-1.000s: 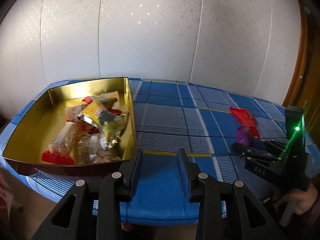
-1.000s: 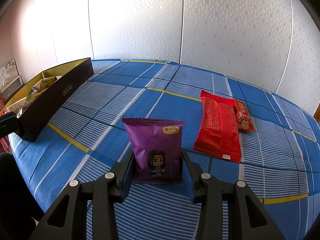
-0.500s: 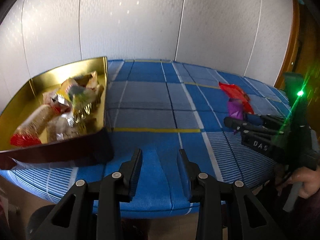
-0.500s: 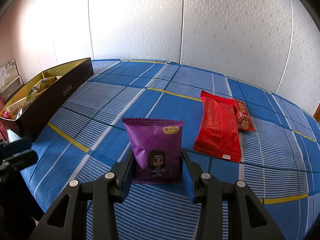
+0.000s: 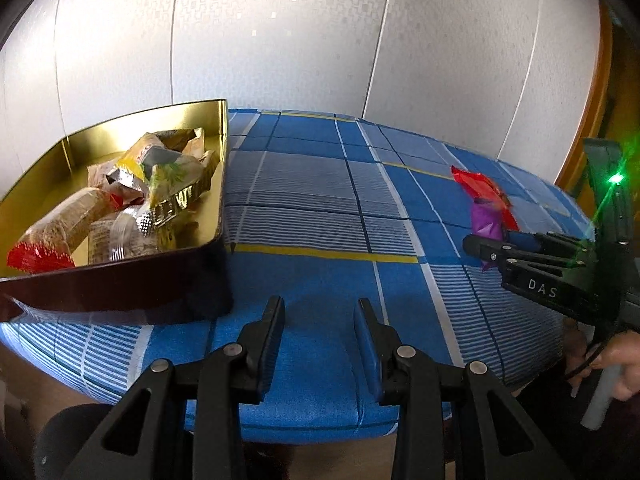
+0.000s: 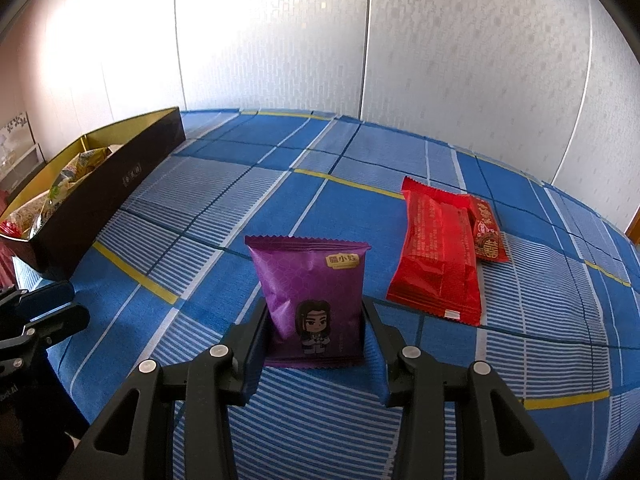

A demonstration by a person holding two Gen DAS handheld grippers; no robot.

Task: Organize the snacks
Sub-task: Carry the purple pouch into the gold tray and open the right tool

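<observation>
Purple foil snack packet (image 6: pixel 316 300), printed with a cartoon figure, is standing upright between the black fingers of the right gripper (image 6: pixel 314 334), which is pinching its lower half from both sides above the blue checked tablecloth (image 6: pixel 224 216). Judging by its puffed, crinkled film, the packet is probably light, soft and a little slippery, with contents that may crush; a gentle squeeze across the flat faces low down, as here, seems safer than nipping the serrated top seal. Just to its right a long red plastic wrapper (image 6: pixel 438 252) is lying flat on the cloth, with a smaller red sachet (image 6: pixel 486 232) touching its far edge. Well apart at the left, the gold-lined rectangular tin (image 6: pixel 100 196) with dark outer walls is already holding a heap of mixed wrapped snacks (image 5: pixel 120 204). The left gripper (image 5: pixel 319 328) is hanging near the table's front edge just beside that tin's corner, its jaws drawn nearly together and gripping nothing.
</observation>
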